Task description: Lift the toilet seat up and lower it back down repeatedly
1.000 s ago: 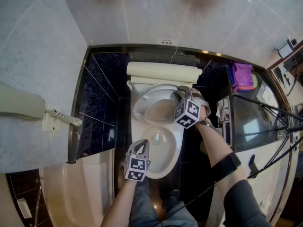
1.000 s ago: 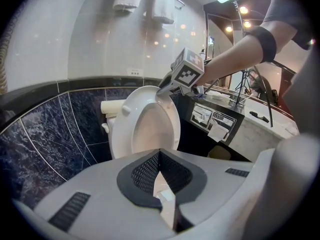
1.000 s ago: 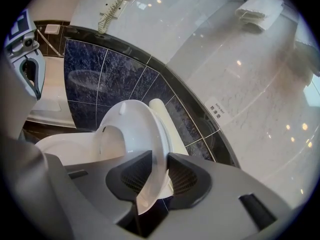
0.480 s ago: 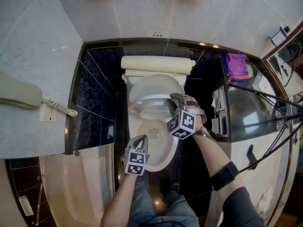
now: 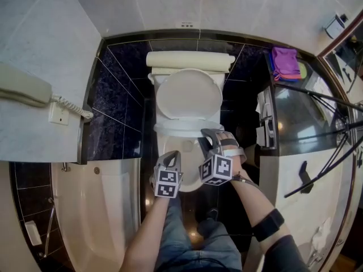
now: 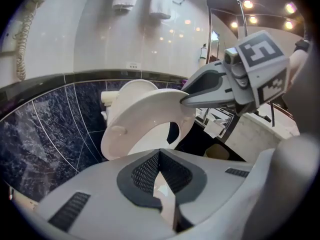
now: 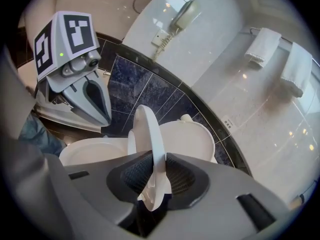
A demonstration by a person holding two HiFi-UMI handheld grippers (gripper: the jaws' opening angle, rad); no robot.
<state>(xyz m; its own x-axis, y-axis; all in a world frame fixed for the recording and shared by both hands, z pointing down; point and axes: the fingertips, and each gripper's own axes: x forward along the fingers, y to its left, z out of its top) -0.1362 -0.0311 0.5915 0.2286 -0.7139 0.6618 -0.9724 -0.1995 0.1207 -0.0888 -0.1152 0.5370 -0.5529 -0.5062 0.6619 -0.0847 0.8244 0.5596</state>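
Your right gripper (image 7: 152, 183) fingers, just tightened, clamp the front rim of the toilet seat (image 7: 144, 134). The seat is half-raised, at 6 o'clock of the raised lid (image 5: 189, 93). Left gripper (image 6: 160, 170) fingers are closed and empty. Likely lowering: ease it down slowly.
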